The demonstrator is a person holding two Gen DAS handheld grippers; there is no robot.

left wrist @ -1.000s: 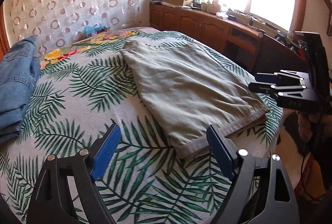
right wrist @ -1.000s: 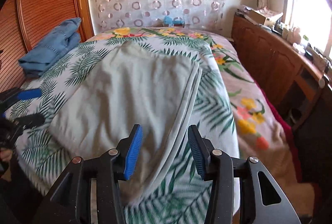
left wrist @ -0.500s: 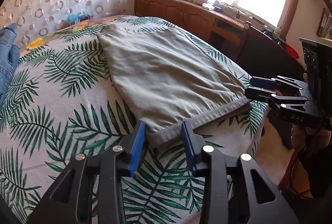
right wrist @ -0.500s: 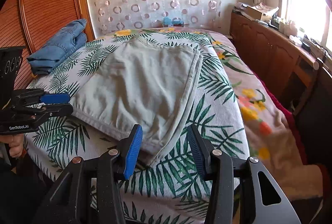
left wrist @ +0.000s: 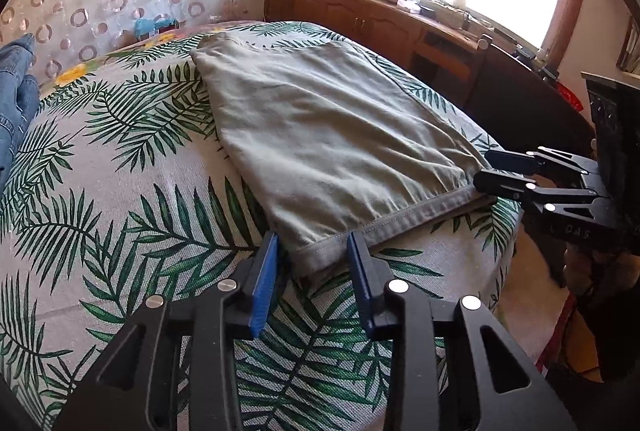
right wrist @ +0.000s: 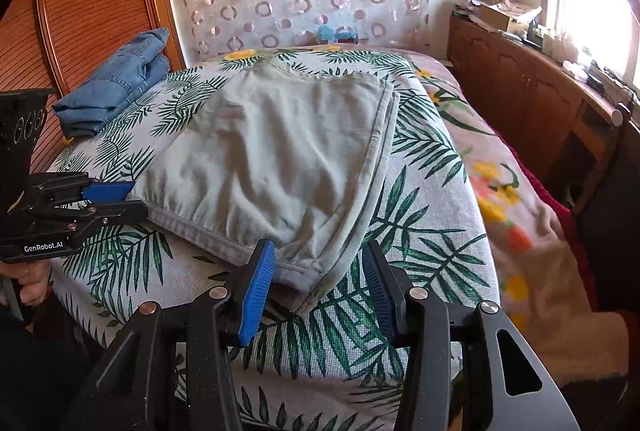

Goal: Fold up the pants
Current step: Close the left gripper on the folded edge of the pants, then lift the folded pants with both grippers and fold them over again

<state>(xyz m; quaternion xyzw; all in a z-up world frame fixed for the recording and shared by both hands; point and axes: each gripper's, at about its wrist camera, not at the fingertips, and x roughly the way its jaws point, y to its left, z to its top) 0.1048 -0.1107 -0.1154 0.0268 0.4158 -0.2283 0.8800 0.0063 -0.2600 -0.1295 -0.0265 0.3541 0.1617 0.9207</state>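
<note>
I see the bed with its palm-leaf printed cover (left wrist: 120,167) filling both views. On it lies the pair of pale grey-green cotton pants (left wrist: 320,135), folded flat into a broad panel, running from the near hem toward twelve o'clock in the left wrist view. At nine o'clock on the far bed edge sits a folded stack of blue denim jeans (right wrist: 116,87). A dark wooden sideboard (right wrist: 532,99) runs along the wall at two o'clock under the window.

My left claw (left wrist: 314,263) straddles the near-left hem corner of the pants, its blue pads apart with the cloth between them, not pinched. My right claw (right wrist: 320,271) straddles the opposite hem corner the same way, pads apart either side of the layered edge.
</note>
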